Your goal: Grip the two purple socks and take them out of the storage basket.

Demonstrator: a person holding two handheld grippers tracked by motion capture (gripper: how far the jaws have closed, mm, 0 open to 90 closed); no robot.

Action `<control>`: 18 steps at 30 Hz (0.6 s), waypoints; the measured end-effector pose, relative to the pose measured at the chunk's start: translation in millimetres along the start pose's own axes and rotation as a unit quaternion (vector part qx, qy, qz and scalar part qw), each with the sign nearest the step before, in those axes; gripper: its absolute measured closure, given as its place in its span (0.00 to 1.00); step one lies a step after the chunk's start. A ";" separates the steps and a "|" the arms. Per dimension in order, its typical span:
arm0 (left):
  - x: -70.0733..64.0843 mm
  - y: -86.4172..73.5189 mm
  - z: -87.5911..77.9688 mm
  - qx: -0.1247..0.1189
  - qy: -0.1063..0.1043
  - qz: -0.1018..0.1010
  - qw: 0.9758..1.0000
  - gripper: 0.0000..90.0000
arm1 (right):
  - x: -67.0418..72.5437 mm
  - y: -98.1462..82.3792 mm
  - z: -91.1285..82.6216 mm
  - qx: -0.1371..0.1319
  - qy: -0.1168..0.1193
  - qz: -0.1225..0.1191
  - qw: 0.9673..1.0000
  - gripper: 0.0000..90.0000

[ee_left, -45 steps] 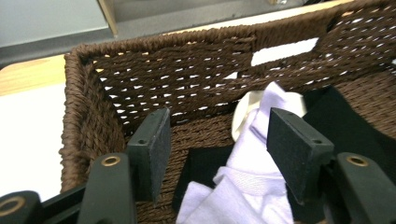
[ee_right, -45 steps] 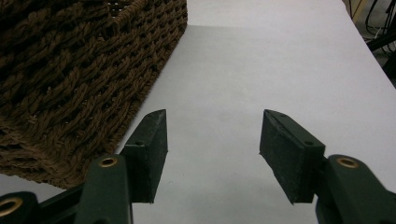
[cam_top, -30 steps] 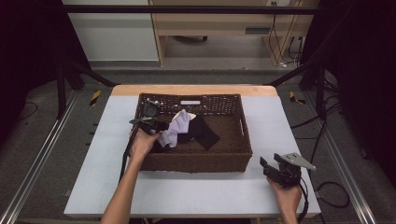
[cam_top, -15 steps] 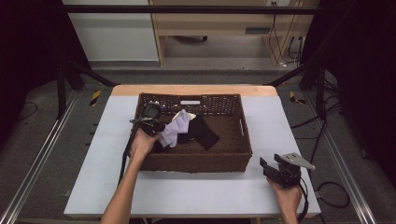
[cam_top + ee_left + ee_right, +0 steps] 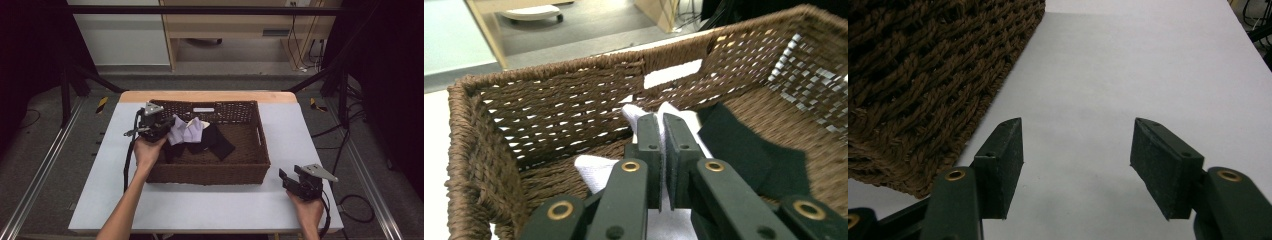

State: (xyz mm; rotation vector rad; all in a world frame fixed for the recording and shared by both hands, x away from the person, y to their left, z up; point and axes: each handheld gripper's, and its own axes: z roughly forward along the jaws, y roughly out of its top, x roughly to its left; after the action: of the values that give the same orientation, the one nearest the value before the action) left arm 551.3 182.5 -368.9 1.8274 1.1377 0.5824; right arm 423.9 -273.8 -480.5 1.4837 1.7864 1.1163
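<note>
A brown wicker basket (image 5: 262, 150) stands mid-table with a white cloth (image 5: 187, 131) and a black cloth (image 5: 216, 142) inside. My left gripper (image 5: 166, 126) reaches over the basket's left rim and is shut on the white cloth. In the left gripper view the jaws (image 5: 661, 120) are pressed together with the white cloth (image 5: 596, 167) pinched between them, and the black cloth (image 5: 744, 145) lies to their right. My right gripper (image 5: 287, 179) rests on the table just right of the basket's near right corner. It stands open (image 5: 1077, 150) over bare table with nothing between its jaws.
The basket wall (image 5: 923, 75) is close on the right gripper's left. The white table surface (image 5: 200, 205) runs along the front and both sides of the basket. A wooden shelf unit (image 5: 225, 25) stands beyond the table, and cables (image 5: 350, 200) trail on the floor at right.
The left gripper's jaws have shut on the white cloth, and the hand has risen a little with it. The right gripper has stayed in place.
</note>
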 end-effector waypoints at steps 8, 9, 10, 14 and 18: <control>-6.9 7.1 -29.9 -0.057 -0.024 -0.012 0.998 0.95 | -0.4 0.1 -1.1 -0.004 -0.002 -0.001 1.000 0.42; -6.9 7.1 -29.9 -0.057 -0.024 -0.012 0.998 0.95 | -0.4 0.1 -1.1 -0.004 -0.002 -0.001 1.000 0.42; -11.8 7.7 -41.5 -0.074 -0.040 -0.010 0.996 0.95 | -0.5 0.0 -1.1 -0.006 -0.003 -0.003 1.000 0.42; -21.8 6.2 -66.5 -0.099 -0.062 0.009 0.993 0.95 | -0.9 -0.3 -2.5 -0.012 -0.006 -0.002 1.000 0.42; -27.3 4.5 -91.7 -0.124 -0.079 0.020 0.989 0.95 | -2.1 -0.7 -2.8 -0.020 -0.012 -0.001 1.000 0.40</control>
State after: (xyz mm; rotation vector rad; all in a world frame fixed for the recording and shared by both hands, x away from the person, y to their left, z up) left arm 471.9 197.3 -317.3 1.6533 0.8823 0.5648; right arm 421.7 -276.6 -479.9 1.4661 1.7390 1.1233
